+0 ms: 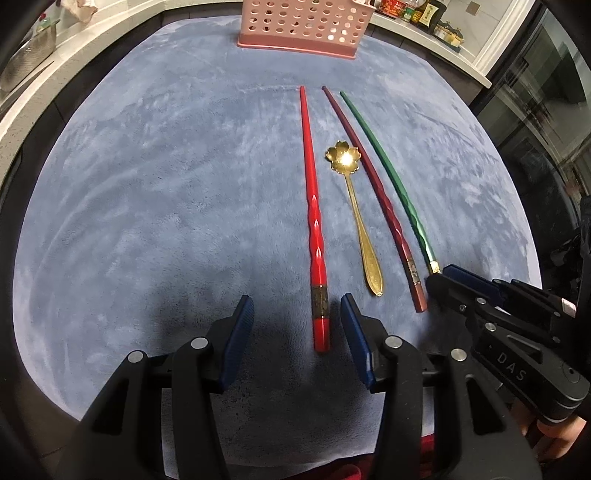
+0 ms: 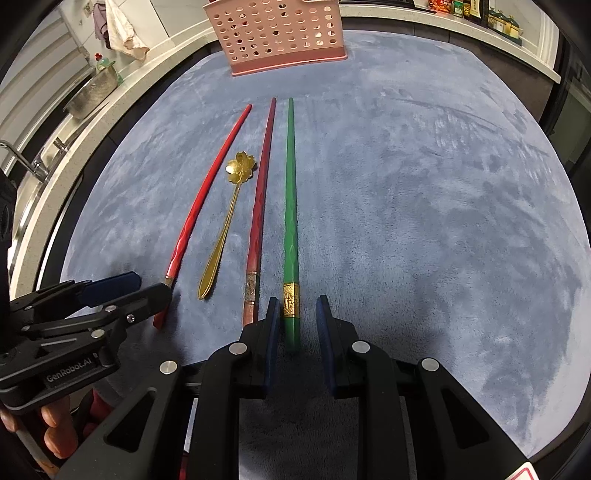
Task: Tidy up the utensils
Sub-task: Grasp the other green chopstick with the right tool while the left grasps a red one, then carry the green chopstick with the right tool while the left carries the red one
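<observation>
Three chopsticks and a spoon lie side by side on a blue velvet mat (image 1: 166,184). From left to right they are a red chopstick (image 1: 314,206) (image 2: 195,210), a gold flower-bowl spoon (image 1: 354,206) (image 2: 225,236), a dark red chopstick (image 1: 373,188) (image 2: 260,192) and a green chopstick (image 1: 384,162) (image 2: 290,206). My left gripper (image 1: 295,306) (image 2: 153,284) is open and straddles the near end of the red chopstick, its pads clear of it. My right gripper (image 2: 297,306) (image 1: 439,277) straddles the near end of the green chopstick with narrow gaps on both sides. A pink perforated basket (image 1: 303,26) (image 2: 280,33) stands at the mat's far edge.
A white counter runs round the back, with a metal colander (image 2: 92,96) and a faucet (image 2: 26,158) on the left and bottles (image 1: 417,13) at the back right. A cloth (image 2: 122,33) hangs at the back left. A dark cabinet front stands to the right.
</observation>
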